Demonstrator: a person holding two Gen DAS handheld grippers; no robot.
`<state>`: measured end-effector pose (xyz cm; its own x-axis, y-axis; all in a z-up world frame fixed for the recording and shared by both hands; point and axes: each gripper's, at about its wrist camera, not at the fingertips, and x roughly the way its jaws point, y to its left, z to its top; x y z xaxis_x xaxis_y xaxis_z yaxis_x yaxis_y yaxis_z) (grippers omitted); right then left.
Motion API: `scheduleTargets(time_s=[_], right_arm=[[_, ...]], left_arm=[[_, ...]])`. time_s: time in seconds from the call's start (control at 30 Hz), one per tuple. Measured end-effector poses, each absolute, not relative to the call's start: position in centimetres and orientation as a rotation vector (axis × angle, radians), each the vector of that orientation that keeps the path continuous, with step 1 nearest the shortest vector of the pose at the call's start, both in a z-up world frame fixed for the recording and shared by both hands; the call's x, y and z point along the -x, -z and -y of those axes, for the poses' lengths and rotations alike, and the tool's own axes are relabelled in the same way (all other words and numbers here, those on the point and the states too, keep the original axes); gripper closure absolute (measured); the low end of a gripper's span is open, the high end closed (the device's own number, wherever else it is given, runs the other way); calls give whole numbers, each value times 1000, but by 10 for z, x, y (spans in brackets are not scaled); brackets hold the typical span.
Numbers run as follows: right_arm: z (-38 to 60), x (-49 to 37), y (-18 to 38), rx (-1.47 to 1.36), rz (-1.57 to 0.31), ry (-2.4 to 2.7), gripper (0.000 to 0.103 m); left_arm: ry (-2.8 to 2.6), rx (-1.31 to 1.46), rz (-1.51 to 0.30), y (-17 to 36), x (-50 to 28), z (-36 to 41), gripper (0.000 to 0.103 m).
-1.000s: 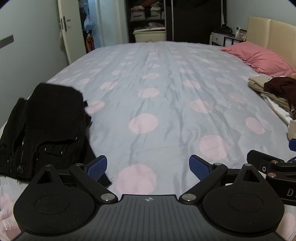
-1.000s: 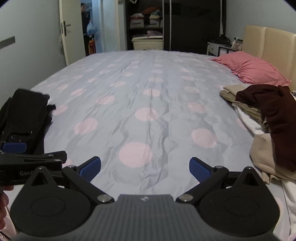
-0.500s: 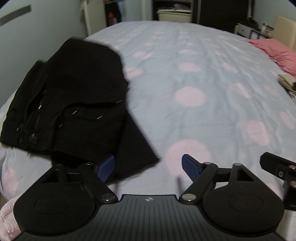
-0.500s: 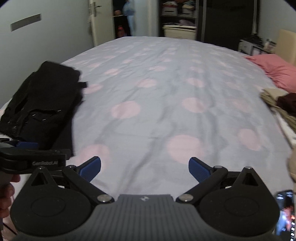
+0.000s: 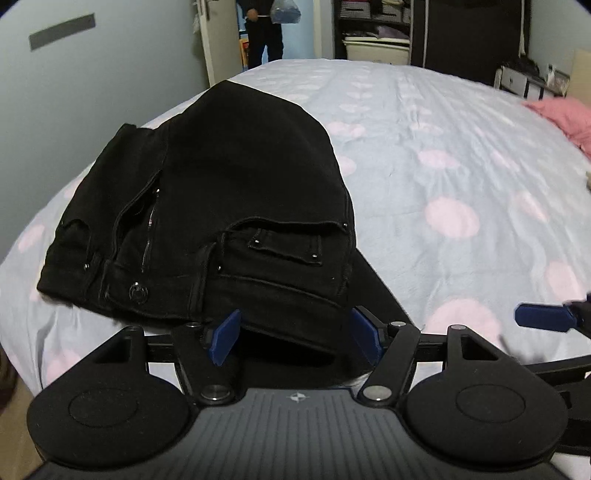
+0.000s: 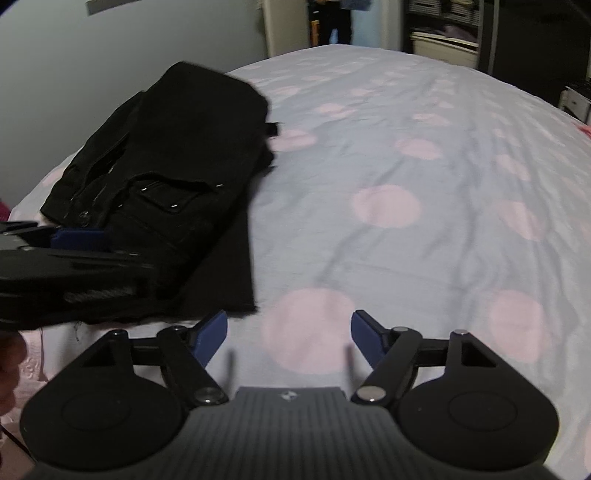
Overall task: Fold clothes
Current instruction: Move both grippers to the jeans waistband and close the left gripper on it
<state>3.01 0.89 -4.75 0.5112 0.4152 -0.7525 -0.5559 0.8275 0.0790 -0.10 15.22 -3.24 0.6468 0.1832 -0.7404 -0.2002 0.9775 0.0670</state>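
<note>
Folded black jeans (image 5: 229, 206) lie on the left part of the bed, waistband and metal button toward me. My left gripper (image 5: 295, 339) is open, its blue pads either side of the jeans' near edge, with dark cloth between them. In the right wrist view the same jeans (image 6: 177, 147) lie to the left, and my right gripper (image 6: 288, 334) is open over the bare sheet, just right of the lowest flap of the jeans. The left gripper's body (image 6: 74, 258) crosses the left edge of that view.
The bed (image 5: 461, 166) wears a pale blue sheet with pink dots. A pink pillow (image 5: 565, 118) lies at the far right. A person (image 5: 264, 33) stands in the open doorway beyond the bed, holding a bag. Dark shelves (image 5: 376, 33) with boxes fill the back wall.
Both grippers have swung left and forward toward the black jeans. The left one has reached the jeans' near edge. The clothes pile on the right has left both views.
</note>
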Motion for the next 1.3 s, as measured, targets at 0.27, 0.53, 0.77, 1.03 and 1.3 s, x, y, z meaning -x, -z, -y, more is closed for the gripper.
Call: scheduleTargets(time_s=[0.27, 0.53, 0.77, 1.03, 1.3], right_arm=[[-29, -36, 63, 163, -924, -653, 38], [-45, -35, 68, 187, -933, -692, 68], [-45, -36, 65, 184, -952, -688, 83], [-41, -34, 59, 174, -947, -682, 58], [-38, -20, 47, 179, -942, -671, 51]], left_arm=[[-222, -10, -880, 46, -13, -149, 28], [-235, -35, -891, 56, -17, -142, 36], [-224, 22, -876, 49, -12, -151, 51], [-205, 82, -852, 35, 0, -160, 68], [-194, 104, -839, 19, 9, -174, 75]])
